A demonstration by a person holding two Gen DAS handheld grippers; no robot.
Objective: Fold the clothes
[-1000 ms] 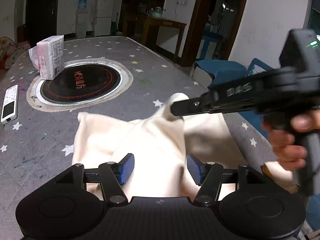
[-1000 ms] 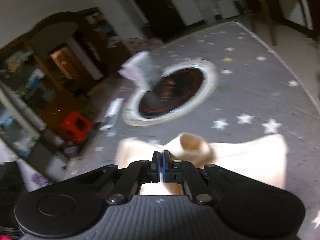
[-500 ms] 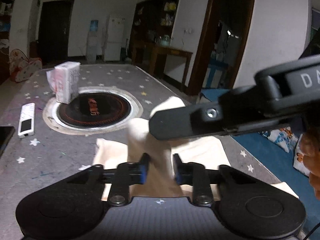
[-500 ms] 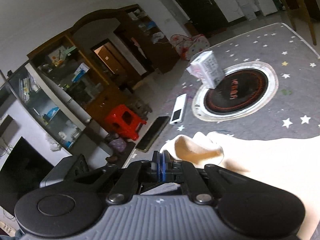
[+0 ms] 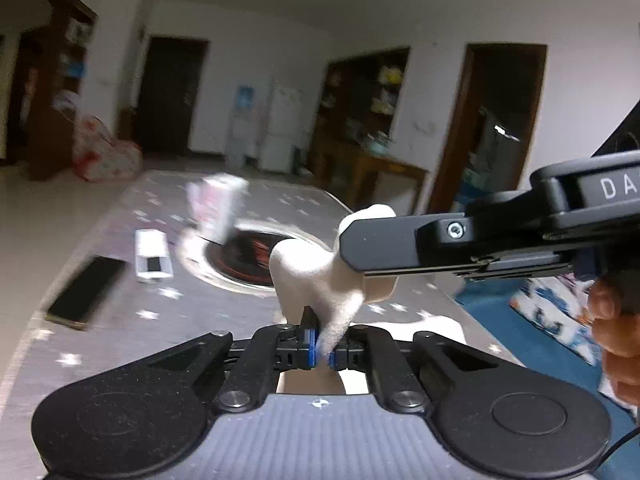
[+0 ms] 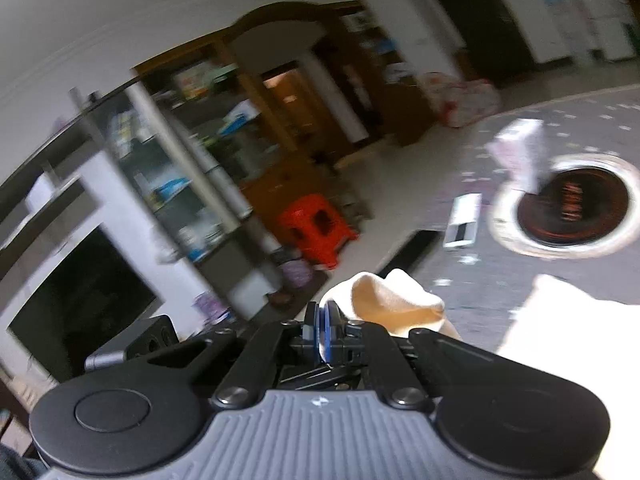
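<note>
— Where do your two cameras look from?

— Each sits just behind my fingers, close over the table (image 5: 120, 216). My left one faces along it toward far doorways. My right one tilts left, toward shelves and a red stool (image 6: 316, 226).

— What do both see?

— The round cooktop (image 5: 248, 256), the white remote (image 6: 464, 220), and the cream cloth (image 5: 320, 280).

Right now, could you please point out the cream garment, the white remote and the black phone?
cream garment (image 5: 316, 276): left wrist view, lifted bunched fold.
white remote (image 5: 151, 255): left wrist view, middle of its face.
black phone (image 5: 86, 292): left wrist view, dark screen.
</note>
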